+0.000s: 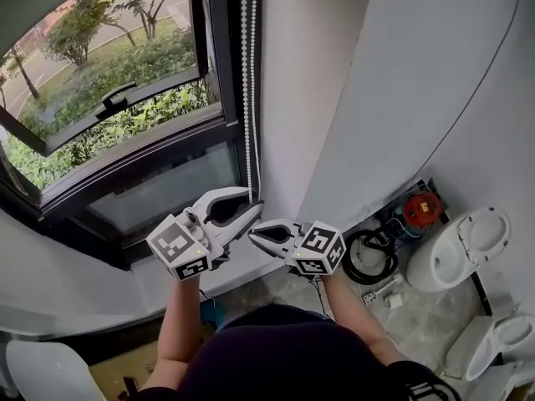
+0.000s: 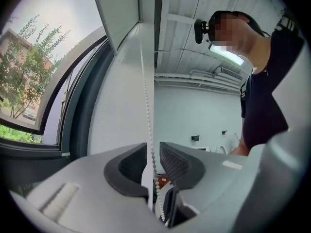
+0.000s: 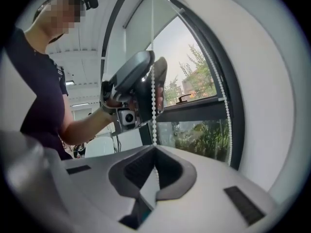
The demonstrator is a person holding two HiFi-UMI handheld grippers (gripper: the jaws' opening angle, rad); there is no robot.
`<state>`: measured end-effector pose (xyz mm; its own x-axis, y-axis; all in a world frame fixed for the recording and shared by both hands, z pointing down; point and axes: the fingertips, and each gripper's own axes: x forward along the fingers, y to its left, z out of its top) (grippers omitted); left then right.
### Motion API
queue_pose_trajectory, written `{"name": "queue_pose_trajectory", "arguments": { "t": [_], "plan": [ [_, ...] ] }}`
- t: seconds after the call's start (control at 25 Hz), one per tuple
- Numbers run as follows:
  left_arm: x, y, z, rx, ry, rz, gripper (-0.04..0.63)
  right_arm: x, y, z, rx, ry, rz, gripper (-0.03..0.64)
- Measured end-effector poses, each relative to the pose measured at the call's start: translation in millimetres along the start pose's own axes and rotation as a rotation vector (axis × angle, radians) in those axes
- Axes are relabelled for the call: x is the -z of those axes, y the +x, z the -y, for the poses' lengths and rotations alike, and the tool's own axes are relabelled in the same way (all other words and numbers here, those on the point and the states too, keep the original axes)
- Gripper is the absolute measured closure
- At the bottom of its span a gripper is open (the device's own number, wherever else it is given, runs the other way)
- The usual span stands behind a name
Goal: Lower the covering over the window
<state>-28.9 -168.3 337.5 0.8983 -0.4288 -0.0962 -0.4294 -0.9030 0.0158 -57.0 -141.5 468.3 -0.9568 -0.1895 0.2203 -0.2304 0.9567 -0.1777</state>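
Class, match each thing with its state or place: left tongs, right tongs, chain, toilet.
Things:
1. left tongs
2. right tongs
3. chain
4. toilet

States or places:
A. white, standing on the floor
B. shut on the chain
C. hangs beside the window frame
D. apart, with the chain between them

Pairs: 1-D, 2-B, 3-C, 4-A

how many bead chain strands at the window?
2. The first strand passes through the open left tongs and down into the right tongs, shut on it. The second strand hangs free along the window frame. None looks hidden.
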Motion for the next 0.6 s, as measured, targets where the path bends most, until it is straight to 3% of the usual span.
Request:
{"name": "queue_pose_trajectory", "arguments": {
  "t": [0.48,0.6],
  "plan": [
    [-19,8,-5,0.012,0.014,0.011,0.555,5,-2,5,-0.005,-0.041,-0.050,0.604],
    [-18,8,-5,0.025,-0.023,0.010,0.568,5,-2,6,-0.009,-0.036,-0.052,0.604]
  ]
}}
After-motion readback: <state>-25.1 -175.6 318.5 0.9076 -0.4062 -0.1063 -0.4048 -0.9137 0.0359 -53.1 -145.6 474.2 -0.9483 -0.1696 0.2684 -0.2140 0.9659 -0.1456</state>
